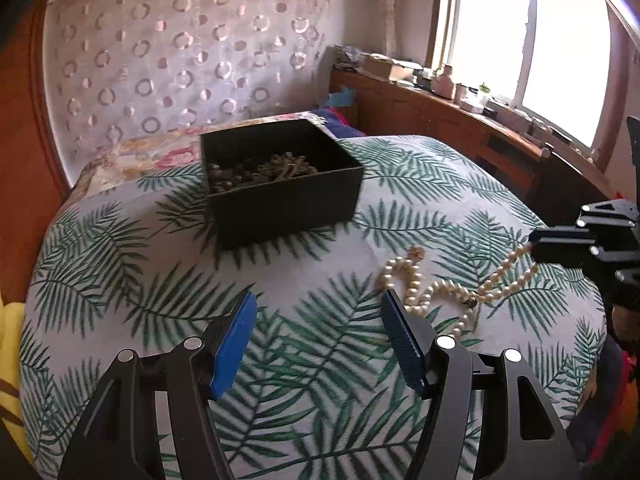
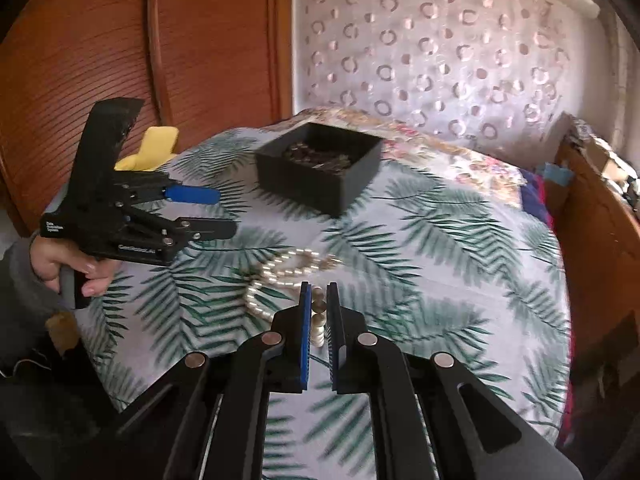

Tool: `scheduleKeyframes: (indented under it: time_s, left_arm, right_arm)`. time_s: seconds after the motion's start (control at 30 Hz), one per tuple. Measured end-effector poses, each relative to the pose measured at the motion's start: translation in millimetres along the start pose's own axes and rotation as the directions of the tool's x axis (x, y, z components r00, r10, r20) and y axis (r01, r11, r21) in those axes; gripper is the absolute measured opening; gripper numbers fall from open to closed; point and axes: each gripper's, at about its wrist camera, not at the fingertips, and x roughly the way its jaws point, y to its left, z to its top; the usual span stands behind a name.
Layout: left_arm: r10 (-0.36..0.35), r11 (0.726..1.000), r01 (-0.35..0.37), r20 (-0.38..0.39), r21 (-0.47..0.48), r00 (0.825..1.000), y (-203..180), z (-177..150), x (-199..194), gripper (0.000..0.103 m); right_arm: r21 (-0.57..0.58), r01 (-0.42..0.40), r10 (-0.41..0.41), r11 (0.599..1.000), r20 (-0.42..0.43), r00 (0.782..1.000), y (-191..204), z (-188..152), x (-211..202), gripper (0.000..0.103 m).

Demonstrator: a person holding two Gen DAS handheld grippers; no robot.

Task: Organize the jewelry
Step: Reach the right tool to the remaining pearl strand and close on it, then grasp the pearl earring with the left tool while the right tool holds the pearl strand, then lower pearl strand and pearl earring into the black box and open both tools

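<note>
So there's a bed with a white cover printed in green palm leaves (image 1: pixel 304 280), and a string of cream pearl beads (image 1: pixel 432 292) lies partly on it, right of centre in the left wrist view. The right gripper (image 2: pixel 318 292) has its blue-padded fingers (image 2: pixel 305 320) clamped on one end of that pearl string, and you can see a few beads pinched in the narrow gap while the rest trails down in loops onto the cover. From the left wrist view the strand runs up off the bed to the right gripper's black tip at the frame edge.

The left gripper (image 1: pixel 318 308) hangs over the cover with its fingers apart and nothing between them; its right finger sits just beside the pearl loops. A hand (image 2: pixel 68 270) grips its handle.

Further back on the bed is a square black open box (image 1: pixel 280 184) with dark beads and some tangled brownish jewelry inside, well apart from the pearls
</note>
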Motion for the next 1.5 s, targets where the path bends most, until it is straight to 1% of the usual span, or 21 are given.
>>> scheduleKeyframes:
  time_s: [0.07,0.2,0.27,0.3,0.37,0.47,0.67,0.9,1.0,1.03,1.13,1.2,1.27,1.5]
  left_arm:
    - [-0.013,1.000,0.013,-0.003,0.011,1.000,-7,3,4,0.062]
    - [-0.032,0.999,0.033,-0.016,0.033,0.999,-20,12,13,0.062]
    - [-0.048,0.998,0.049,-0.026,0.044,0.999,-26,16,19,0.061]
    - [-0.054,0.997,0.055,-0.030,0.046,0.998,-28,18,22,0.060]
    - [-0.068,0.996,0.070,-0.044,0.055,0.997,-34,22,29,0.050]
    - [-0.093,0.993,0.098,-0.073,0.066,0.993,-43,27,42,0.042]
    - [-0.121,0.985,0.134,-0.117,0.112,0.986,-62,33,62,0.033]
    - [-0.102,0.984,0.122,-0.153,0.128,0.983,-69,34,80,0.025]
    - [-0.095,0.985,0.115,-0.144,0.132,0.985,-68,36,82,0.018]
    - [-0.097,0.984,0.116,-0.144,0.132,0.985,-68,36,83,0.013]
    - [-0.097,0.983,0.116,-0.138,0.143,0.986,-69,36,83,0.012]
    - [-0.086,0.985,0.104,-0.129,0.135,0.988,-66,37,79,0.012]
    - [-0.091,0.987,0.104,-0.110,0.122,0.990,-62,39,72,0.012]
    - [-0.047,0.991,0.049,-0.018,0.123,0.999,-50,57,33,0.012]
  right_arm:
    - [0.018,0.020,-0.020,1.000,0.003,1.000,-10,-4,-5,0.008]
    - [0.042,0.093,-0.094,0.995,0.011,0.996,-32,-11,-16,0.008]
    - [0.055,0.111,-0.112,0.992,0.016,0.994,-41,-12,-21,0.008]
    - [0.062,0.116,-0.118,0.991,0.018,0.993,-46,-13,-24,0.008]
    - [0.072,0.134,-0.136,0.988,0.020,0.991,-54,-17,-28,0.008]
    - [0.087,0.142,-0.144,0.986,0.016,0.989,-63,-23,-30,0.008]
    - [0.098,0.139,-0.140,0.985,0.004,0.990,-67,-29,-26,0.008]
    - [0.093,0.114,-0.115,0.989,0.005,0.993,-61,-27,-18,0.008]
    - [0.088,0.106,-0.107,0.990,0.009,0.994,-59,-25,-16,0.008]
    - [0.086,0.104,-0.105,0.991,0.010,0.994,-58,-24,-15,0.008]
    - [0.082,0.099,-0.100,0.992,0.014,0.995,-56,-19,-14,0.008]
    - [0.075,0.098,-0.099,0.992,0.022,0.995,-54,-12,-16,0.008]
    - [0.067,0.093,-0.095,0.993,0.035,0.995,-53,-5,-18,0.008]
    - [0.024,0.083,-0.085,0.996,0.114,0.990,-42,36,-35,0.008]
